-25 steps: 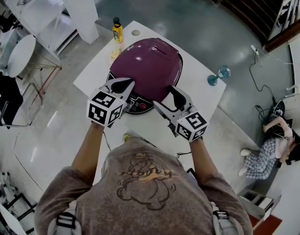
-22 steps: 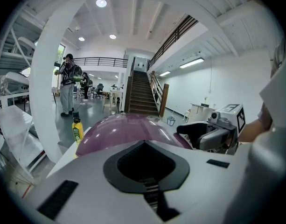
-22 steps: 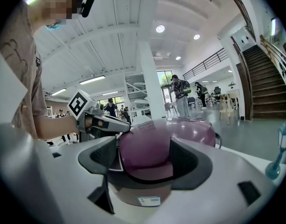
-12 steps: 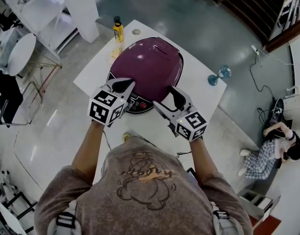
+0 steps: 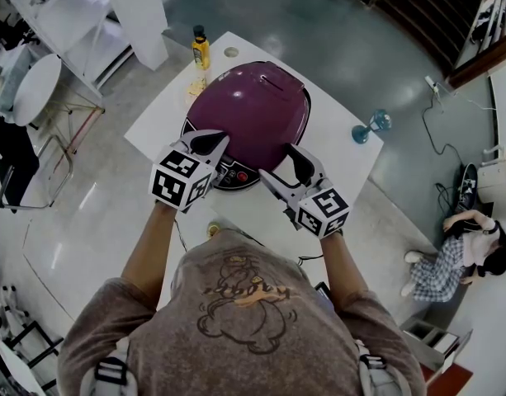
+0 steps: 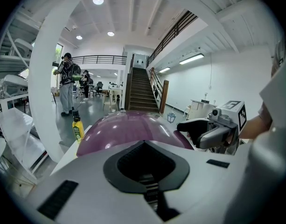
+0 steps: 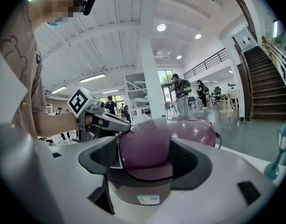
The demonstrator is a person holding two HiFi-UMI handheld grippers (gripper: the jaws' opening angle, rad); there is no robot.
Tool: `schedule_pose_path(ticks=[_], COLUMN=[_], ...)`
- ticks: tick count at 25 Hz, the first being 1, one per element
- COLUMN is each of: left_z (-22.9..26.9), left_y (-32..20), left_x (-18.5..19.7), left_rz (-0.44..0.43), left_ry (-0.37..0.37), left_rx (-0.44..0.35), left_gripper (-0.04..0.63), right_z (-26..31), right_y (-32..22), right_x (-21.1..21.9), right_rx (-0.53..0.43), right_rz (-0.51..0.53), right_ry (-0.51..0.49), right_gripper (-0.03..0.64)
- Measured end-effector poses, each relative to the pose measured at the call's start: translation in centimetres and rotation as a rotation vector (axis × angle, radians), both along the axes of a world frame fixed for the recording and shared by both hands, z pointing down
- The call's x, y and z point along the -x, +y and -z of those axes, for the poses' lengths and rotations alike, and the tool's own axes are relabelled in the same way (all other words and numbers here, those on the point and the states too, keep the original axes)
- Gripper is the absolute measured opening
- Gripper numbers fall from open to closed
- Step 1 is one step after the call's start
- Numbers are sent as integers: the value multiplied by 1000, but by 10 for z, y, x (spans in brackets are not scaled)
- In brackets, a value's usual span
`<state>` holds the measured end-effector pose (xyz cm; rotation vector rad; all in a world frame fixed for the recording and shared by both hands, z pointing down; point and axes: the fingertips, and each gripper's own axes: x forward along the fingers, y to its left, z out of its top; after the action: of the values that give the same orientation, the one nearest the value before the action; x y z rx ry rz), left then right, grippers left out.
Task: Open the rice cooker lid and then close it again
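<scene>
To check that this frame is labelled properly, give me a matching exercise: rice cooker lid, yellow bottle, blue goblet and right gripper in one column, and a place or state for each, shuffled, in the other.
Things:
1. rice cooker lid
2. yellow bottle
3. blue goblet
4. right gripper

Places or states:
A. stands near the right edge of the table
B. fingers apart, at the lid's front
C. purple, down and closed
D. stands at the table's far left edge, behind the lid

Pairs: 1-C, 2-D, 3-A, 4-B
</scene>
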<state>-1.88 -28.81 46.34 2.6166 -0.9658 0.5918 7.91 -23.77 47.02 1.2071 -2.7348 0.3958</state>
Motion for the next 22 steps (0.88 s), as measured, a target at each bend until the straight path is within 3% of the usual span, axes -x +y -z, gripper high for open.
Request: schedule_pose_path(ticks=[22], left_z=[-8], left_y=[0], left_x=[-2], left_rz=[-55], left_ry=[-101], left_rx=[68], left_gripper=[20], right_z=[-4], right_y=[-1], right_x=[1], right_rx=[-12], right_rz=[-13], right_ry=[14], right_gripper=[318])
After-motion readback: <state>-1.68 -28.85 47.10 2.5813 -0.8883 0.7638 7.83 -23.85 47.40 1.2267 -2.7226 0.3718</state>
